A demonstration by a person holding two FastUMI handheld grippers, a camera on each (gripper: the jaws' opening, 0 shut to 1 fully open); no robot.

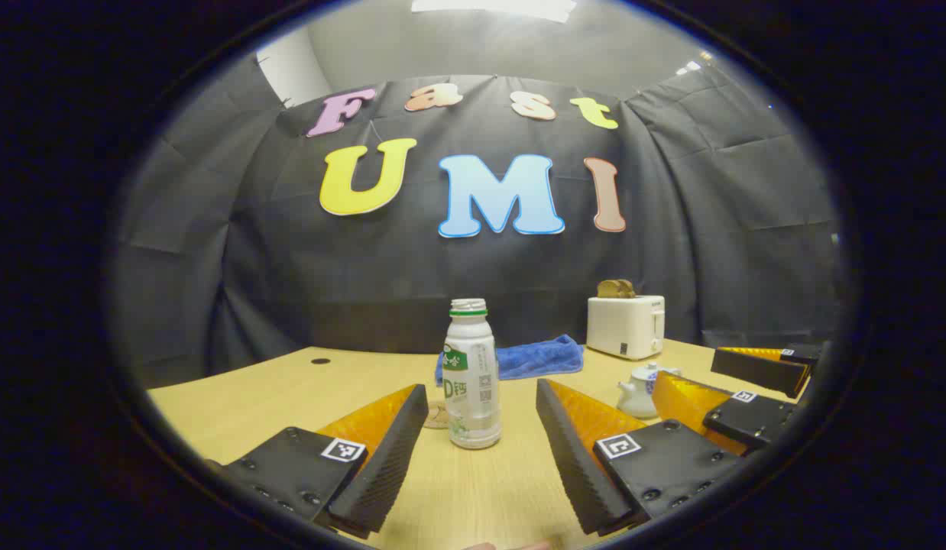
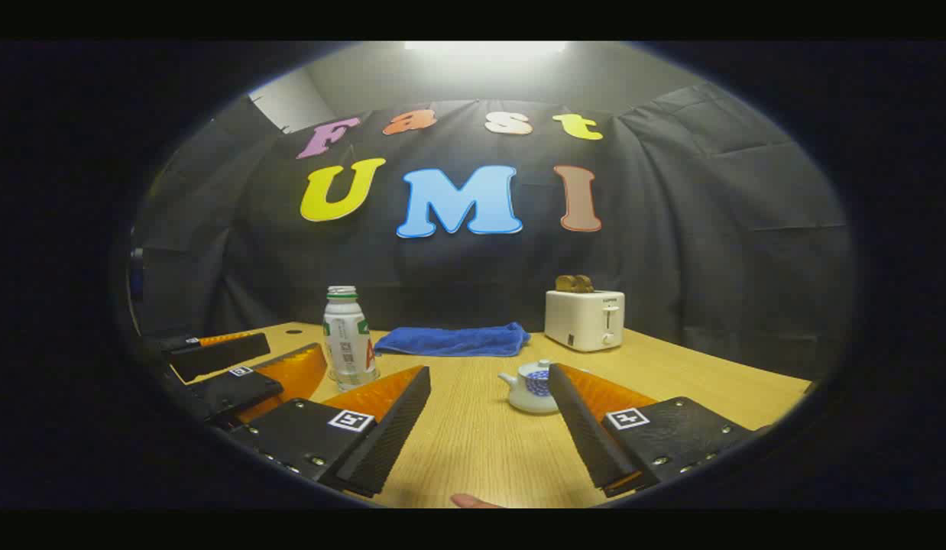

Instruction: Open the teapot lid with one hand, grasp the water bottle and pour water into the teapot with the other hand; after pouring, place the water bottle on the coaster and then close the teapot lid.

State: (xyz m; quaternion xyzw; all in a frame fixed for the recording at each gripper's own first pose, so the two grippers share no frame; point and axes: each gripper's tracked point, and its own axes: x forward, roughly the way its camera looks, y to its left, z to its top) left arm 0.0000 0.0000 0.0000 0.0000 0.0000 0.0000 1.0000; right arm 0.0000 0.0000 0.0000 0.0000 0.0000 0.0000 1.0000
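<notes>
Teapot stands on the wooden table, lid seated, spout toward the left in the right gripper view; it sits just beside the inner edge of my right gripper's right finger, not between the fingers. My right gripper is spread wide and holds nothing; my left gripper is likewise spread and empty, with the water bottle standing upright ahead of it, centred on the gap between its 2 fingers.

Appearance: the teapot is small, white, with a blue pattern on the body and a small knob on the lid; the water bottle is a pale plastic bottle with a green-printed label and a green neck ring; whether it is capped I cannot tell. A round coaster lies partly hidden behind the bottle's base.

Risks, as I judge them:
1. The lid knob is small; an off-centre pinch could let the lid slip or could tip the light pot.
2. The bottle is tall and narrow; contact from 1 finger before the other could topple it.
3. The 2 grippers work close together; the right one could clip the left during the pour.
</notes>
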